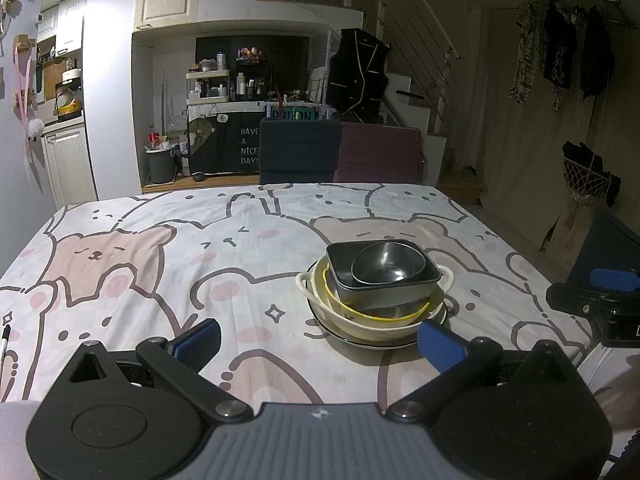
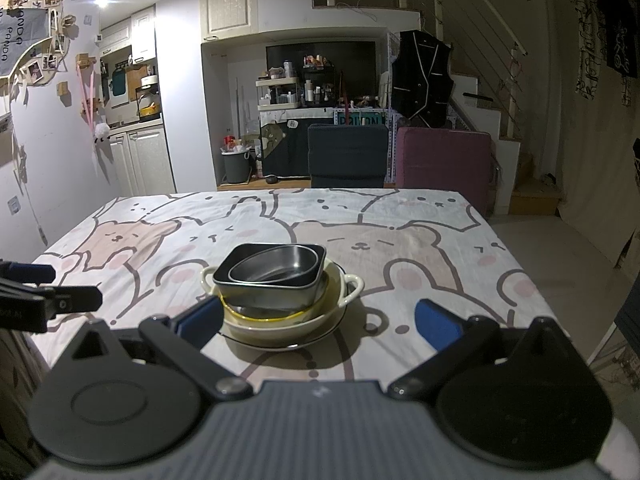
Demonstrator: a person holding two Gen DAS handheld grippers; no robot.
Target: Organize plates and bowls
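Observation:
A stack of dishes stands on the bear-print tablecloth (image 1: 160,264). From the bottom up: a dark-rimmed plate (image 1: 360,342), a cream two-handled bowl (image 1: 380,326), a yellow-rimmed dish (image 1: 384,316), a square metal tray (image 1: 384,292) and a round metal bowl (image 1: 386,266). The same stack shows in the right wrist view (image 2: 280,280). My left gripper (image 1: 320,342) is open and empty, just short of the stack on its near left. My right gripper (image 2: 318,320) is open and empty, just short of the stack on its near right.
A dark chair (image 1: 300,152) and a purple chair (image 1: 378,154) stand at the table's far edge. A pen (image 1: 5,338) lies at the left edge. The right gripper shows at the right of the left wrist view (image 1: 600,300). The table's right edge drops to the floor (image 2: 560,248).

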